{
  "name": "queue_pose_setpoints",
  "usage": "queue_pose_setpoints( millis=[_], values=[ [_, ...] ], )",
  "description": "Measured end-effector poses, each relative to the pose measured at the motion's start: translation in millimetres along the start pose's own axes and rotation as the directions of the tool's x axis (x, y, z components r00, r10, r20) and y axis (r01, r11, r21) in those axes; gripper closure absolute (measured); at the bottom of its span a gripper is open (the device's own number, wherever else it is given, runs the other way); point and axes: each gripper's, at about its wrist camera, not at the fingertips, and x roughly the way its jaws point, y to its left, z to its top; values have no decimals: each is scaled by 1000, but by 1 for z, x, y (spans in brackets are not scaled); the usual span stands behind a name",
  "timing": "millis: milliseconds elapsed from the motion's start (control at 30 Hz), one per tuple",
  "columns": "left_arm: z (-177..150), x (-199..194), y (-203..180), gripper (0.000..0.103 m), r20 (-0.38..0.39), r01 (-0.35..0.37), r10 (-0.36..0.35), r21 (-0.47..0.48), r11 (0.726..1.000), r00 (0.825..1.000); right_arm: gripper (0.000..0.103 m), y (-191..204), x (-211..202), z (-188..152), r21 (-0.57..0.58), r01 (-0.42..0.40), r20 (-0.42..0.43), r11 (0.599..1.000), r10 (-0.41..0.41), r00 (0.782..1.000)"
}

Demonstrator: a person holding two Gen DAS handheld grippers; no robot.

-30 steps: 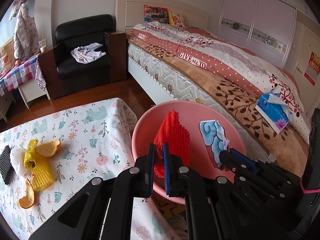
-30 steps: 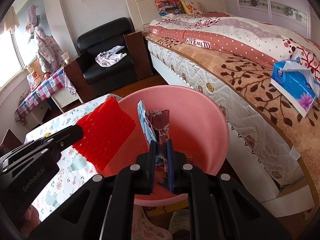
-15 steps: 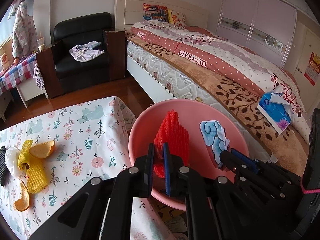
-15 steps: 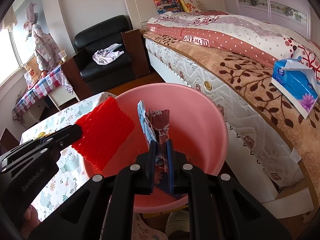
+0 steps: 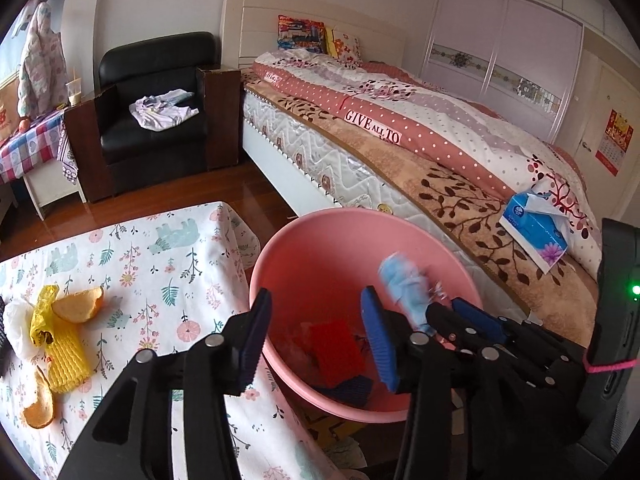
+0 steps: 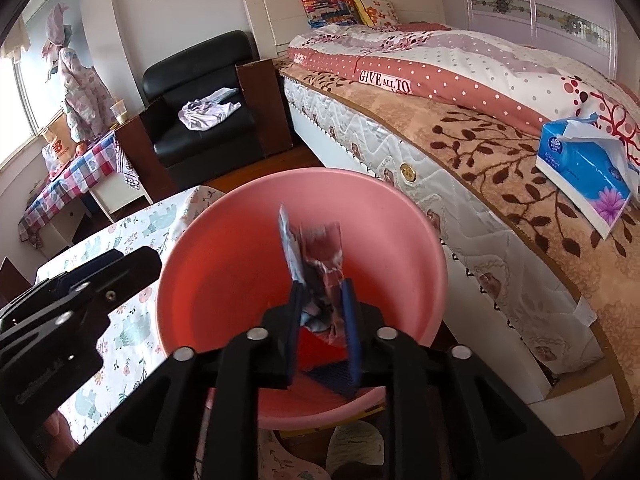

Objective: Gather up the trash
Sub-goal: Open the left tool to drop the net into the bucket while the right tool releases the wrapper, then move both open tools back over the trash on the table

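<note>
Both hand-held grippers hang over the pink basin, which sits between the table and the bed.

Left hand-held gripper: jaws opening, now spread wide, nothing between them. Red foam net lies loose in the basin bottom, next to a dark blue scrap.

Right hand-held gripper: jaws opening, still narrow. Crumpled wrapper, blue-and-reddish and motion-blurred, sits between the pads and sticks up above them; cannot tell if the pads still press it. In the left view the same wrapper shows as a blue blur at the right gripper's tips, over the basin.

Still on the table's floral cloth, left side: yellow foam net, orange peel pieces, one more peel near the front edge, white wad touching the yellow net. All well apart from the basin.

Tissue box lies on the bed edge. Black armchair with a cloth on its seat stands by the bed head.
</note>
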Motion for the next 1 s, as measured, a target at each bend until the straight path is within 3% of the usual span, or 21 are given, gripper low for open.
queue_pose_setpoints(
  millis=[100,1000],
  values=[
    [0,-3,1,54,8,1,-1,2,1000,1000,68,1,-2,1,6,-9,4,1000,9,1000],
    [-10,-69,38,53,63,-31,30,1,1000,998,66,49,-53,-19,-22,-66,76,998,68,995]
  ],
)
